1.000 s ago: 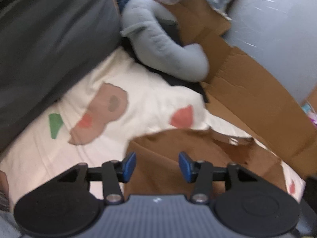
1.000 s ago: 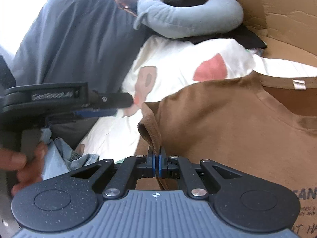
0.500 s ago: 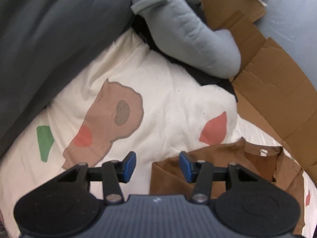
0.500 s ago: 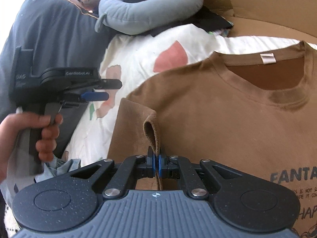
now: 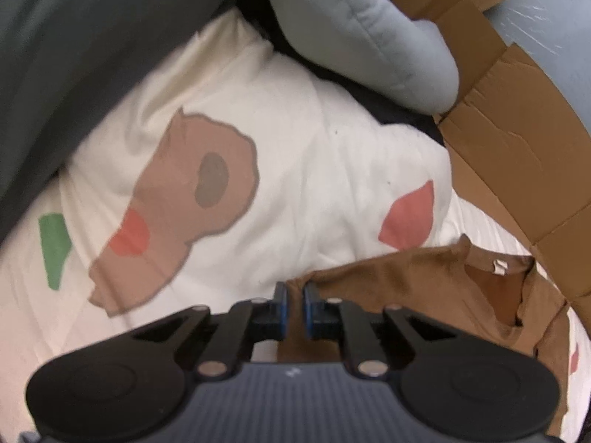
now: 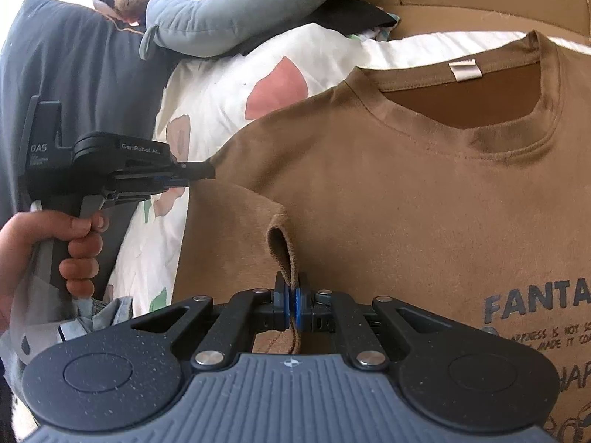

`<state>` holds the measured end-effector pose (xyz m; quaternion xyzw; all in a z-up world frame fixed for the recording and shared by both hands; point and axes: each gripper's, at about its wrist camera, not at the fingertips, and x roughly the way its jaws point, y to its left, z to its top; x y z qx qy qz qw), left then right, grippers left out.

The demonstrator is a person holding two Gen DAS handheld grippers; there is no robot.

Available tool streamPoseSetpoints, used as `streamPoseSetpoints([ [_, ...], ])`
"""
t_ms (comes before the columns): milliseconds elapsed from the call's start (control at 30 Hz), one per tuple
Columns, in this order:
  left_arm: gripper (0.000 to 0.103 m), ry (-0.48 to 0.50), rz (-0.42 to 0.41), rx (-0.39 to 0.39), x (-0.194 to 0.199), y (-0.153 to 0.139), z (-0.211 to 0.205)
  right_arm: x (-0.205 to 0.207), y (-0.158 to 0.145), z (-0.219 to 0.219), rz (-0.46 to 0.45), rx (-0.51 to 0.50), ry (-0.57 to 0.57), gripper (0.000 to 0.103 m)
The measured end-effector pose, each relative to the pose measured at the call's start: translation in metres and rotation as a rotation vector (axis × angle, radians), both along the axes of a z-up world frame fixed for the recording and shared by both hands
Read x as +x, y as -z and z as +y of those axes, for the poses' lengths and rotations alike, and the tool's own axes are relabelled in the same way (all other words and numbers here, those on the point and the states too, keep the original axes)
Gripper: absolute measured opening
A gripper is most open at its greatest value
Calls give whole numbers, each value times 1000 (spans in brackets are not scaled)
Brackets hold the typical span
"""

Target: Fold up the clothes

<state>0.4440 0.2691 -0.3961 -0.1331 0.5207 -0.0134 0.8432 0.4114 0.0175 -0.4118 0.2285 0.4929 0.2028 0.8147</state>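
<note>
The left wrist view looks steeply down along its gripper [image 5: 293, 308], close over the patterned bedding [image 5: 295, 170], with the brown T-shirt's [image 5: 406, 277] shoulder at the lower right. The right wrist view sits close above the T-shirt's chest, looking across it toward the grey pillow [image 6: 229, 22]. Both views share the bedding, shirt collar, pillow and cardboard [image 5: 517, 155].

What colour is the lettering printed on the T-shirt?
Dark grey-blue lettering on the brown T-shirt, clearest in the right wrist view.
</note>
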Motion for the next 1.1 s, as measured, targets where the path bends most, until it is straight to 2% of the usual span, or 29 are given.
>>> streamPoseSetpoints([
  [100,9,8,-13,41,3,-3,-3,4,2,-3,16,26,18,1],
  [267,11,-18,-4,31,6,2,-5,11,15,-6,54,-1,10,1],
  [333,16,-48,-28,10,5,-3,-1,14,21,-7,73,-5,-3,3],
  [367,25,-61,-51,8,2,-8,1,14,22,-8,72,-1,-1,4],
  [433,31,-72,-85,-2,-2,-17,4,16,23,-11,61,18,7,4],
  [533,28,-66,-108,-20,-10,-26,8,20,25,-15,61,29,27,7],
  [567,20,-62,-108,-24,-14,-28,8,22,26,-16,66,36,40,7],
  [633,10,-44,-105,-35,-22,-30,7,25,28,-21,76,55,65,7],
  [767,9,21,-74,-58,-32,-26,-6,36,34,-28,92,82,82,7],
  [867,9,76,-36,-10,-34,-16,-16,44,32,-27,74,62,52,2],
  [1100,5,14,5,36,-15,12,-9,44,21,-25,28,20,27,1],
])
